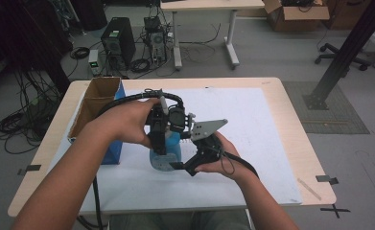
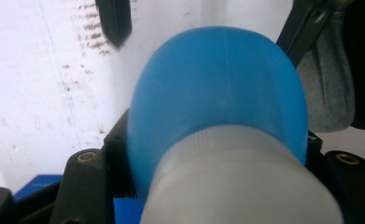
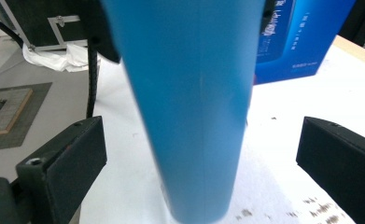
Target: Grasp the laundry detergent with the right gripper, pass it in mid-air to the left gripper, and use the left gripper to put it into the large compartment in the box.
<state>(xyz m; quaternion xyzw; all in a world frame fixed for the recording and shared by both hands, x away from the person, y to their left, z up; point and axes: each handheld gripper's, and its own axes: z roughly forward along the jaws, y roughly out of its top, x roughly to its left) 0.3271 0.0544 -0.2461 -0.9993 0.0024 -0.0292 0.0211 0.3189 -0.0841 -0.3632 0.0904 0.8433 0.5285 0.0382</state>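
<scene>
We hold the blue bottle (image 1: 168,153) upright on the worktop (image 1: 271,143). Our left hand-held gripper (image 1: 160,139) pinches its top. Our right hand-held gripper (image 1: 182,165) is spread wide around it. Moving it is left.

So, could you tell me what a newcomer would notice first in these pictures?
A blue bottle with a white cap stands mid-table on the white mat. The left gripper is clamped on it from above. The right gripper flanks its body with open jaws, clear of it. An open cardboard box with a blue side stands at the table's left.
</scene>
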